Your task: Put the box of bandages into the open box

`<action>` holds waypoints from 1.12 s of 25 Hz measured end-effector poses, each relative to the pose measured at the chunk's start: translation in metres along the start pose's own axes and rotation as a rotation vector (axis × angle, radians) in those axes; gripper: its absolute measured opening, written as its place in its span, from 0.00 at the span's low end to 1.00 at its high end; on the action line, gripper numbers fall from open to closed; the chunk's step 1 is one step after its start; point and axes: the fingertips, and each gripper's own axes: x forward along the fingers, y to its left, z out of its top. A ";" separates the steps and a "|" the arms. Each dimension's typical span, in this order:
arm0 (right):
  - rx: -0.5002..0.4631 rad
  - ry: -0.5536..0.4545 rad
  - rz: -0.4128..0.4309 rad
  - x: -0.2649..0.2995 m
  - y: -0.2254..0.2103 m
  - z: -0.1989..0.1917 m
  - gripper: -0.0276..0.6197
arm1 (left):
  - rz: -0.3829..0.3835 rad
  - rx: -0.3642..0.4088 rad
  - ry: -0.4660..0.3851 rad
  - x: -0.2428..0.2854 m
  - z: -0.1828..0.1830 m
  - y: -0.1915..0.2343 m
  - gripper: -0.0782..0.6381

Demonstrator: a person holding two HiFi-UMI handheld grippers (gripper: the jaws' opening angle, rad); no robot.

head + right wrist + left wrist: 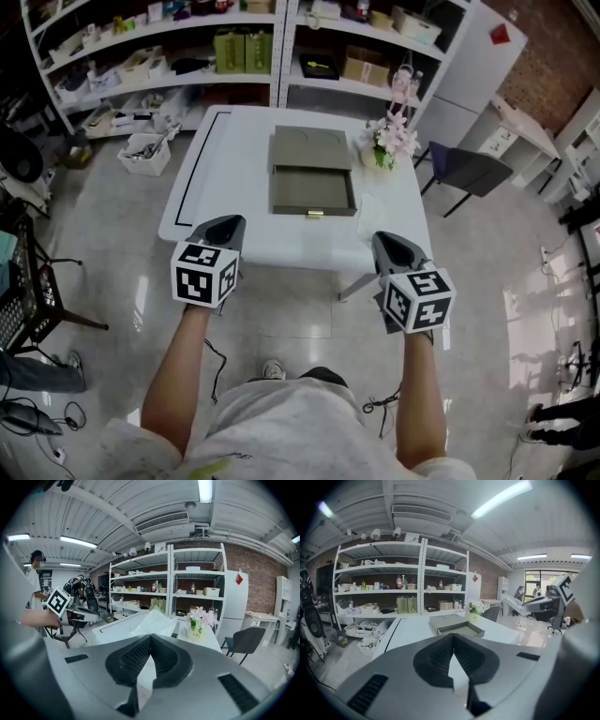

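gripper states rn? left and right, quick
Left hand-held gripper: closed, jaws together at the tips, nothing held.
Right hand-held gripper: closed, jaws together at the tips, nothing held.

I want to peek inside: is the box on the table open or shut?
Open: from above, the box shows a hollow, bare inside in its front half, with nothing covering it.

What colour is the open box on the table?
The open box is olive grey, best seen in the head view.
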 end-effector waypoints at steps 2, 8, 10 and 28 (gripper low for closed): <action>0.000 0.003 0.004 0.006 0.000 0.001 0.05 | -0.006 0.003 0.006 0.004 -0.001 0.001 0.12; -0.014 0.009 0.017 0.021 -0.001 0.004 0.05 | -0.016 0.010 0.009 0.017 0.001 0.003 0.12; -0.018 0.011 0.024 0.027 -0.003 0.004 0.05 | -0.014 0.011 0.009 0.022 0.002 0.005 0.12; -0.069 0.049 0.156 0.122 -0.053 0.013 0.05 | 0.060 -0.029 0.043 0.105 0.012 0.028 0.12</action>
